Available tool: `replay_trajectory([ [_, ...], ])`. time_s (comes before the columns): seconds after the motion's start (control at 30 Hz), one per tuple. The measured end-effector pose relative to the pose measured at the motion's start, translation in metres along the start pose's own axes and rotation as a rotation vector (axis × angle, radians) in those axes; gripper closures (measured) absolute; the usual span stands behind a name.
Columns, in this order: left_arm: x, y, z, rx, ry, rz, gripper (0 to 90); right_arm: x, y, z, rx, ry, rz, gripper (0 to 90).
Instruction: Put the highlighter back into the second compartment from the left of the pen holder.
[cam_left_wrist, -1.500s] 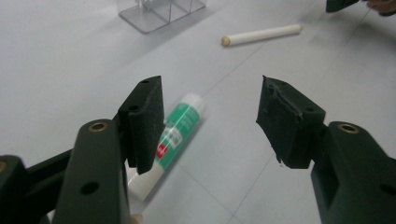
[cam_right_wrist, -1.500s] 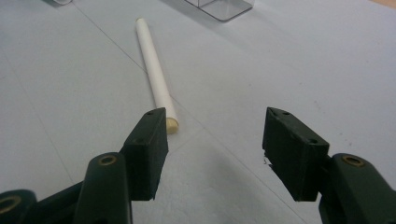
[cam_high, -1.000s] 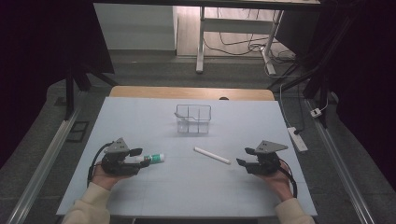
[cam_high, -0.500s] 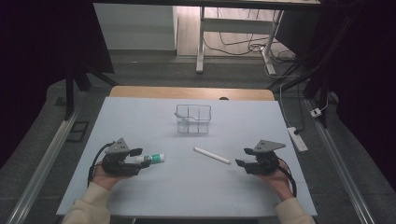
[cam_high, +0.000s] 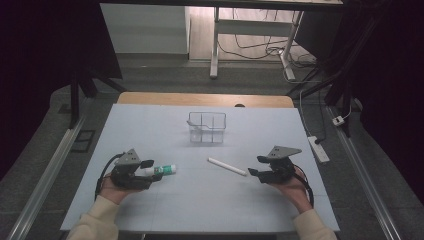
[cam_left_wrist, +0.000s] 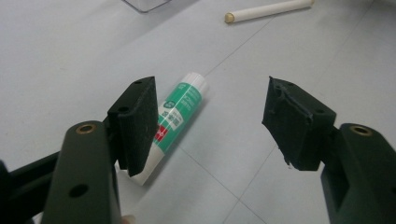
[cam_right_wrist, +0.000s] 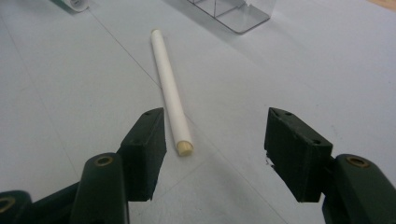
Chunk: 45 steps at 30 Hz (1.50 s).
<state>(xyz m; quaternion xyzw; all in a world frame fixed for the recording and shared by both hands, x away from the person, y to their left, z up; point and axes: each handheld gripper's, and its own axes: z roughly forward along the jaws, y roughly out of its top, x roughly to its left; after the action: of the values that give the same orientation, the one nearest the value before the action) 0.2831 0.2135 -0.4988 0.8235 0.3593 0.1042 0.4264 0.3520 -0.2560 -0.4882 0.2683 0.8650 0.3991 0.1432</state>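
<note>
Small green-and-white squeeze tube with a white cap (cam_high: 162, 170) lay flat on the pale blue desk (cam_high: 200, 200), front-left area, cap end pointing toward desk centre. In the left gripper view the tube (cam_left_wrist: 173, 122) had white print and a small red mark on the green body, with its flat crimped tail nearest the camera. Slim white cylindrical stick with a tan wooden end face (cam_high: 227, 166) lay flat right of centre, angled diagonally, well apart from the tube. In the right gripper view the stick (cam_right_wrist: 169, 91) ran straight away from the camera, near end bare on the desk.
</note>
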Motion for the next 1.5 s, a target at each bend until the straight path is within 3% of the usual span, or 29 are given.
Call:
replay_trajectory([
  [0.57, -0.001, 0.000, 0.001, 0.007, -0.002, 0.003, 35.0, 0.000, 0.029, 0.017, 0.078, 0.048, -0.026, 38.5],
  [1.03, 0.000, 0.000, 0.001, 0.003, 0.003, 0.002, 34.9, 0.003, 0.050, 0.026, 0.096, 0.077, -0.041, 38.1],
  [1.5, -0.001, 0.000, 0.002, 0.007, 0.002, 0.007, 34.9, 0.007, 0.070, 0.049, 0.133, 0.115, -0.074, 37.2],
])
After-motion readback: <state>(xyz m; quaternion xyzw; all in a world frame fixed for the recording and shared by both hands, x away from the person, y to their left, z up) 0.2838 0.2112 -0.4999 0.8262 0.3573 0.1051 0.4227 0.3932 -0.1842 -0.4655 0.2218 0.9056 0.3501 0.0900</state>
